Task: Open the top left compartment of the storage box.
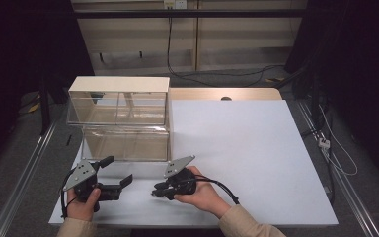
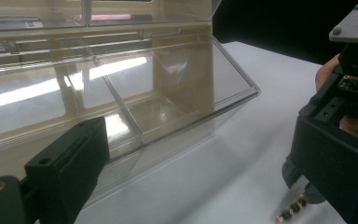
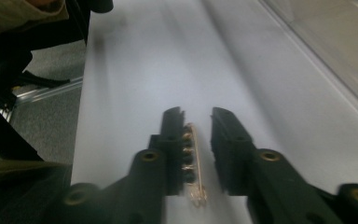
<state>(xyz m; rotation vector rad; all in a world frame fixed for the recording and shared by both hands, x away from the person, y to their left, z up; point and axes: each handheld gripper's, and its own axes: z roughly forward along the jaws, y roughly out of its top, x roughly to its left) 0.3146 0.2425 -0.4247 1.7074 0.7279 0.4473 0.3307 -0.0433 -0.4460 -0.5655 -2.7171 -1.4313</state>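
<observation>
A small gold pin with dark beads [image 3: 191,156] lies flat on the white table [image 1: 237,148]; it also appears low at the right in the left gripper view [image 2: 291,212]. My right gripper [image 3: 198,126] is open, its jaws straddling the pin, which rests against the left jaw with a gap to the other. In the high view the right gripper [image 1: 158,190] points left near the table's front. My left gripper [image 1: 118,170] is open wide and holds nothing, just in front of a clear two-tier drawer box [image 1: 118,118]. The box's lower bin [image 2: 168,107] is tilted out and looks empty.
The drawer box has a pale wooden top [image 1: 120,84] and stands at the table's back left. White table surface stretches to the right of the box. Cables [image 1: 335,153] run along the floor by the right edge, and a metal rail [image 1: 24,173] runs along the left.
</observation>
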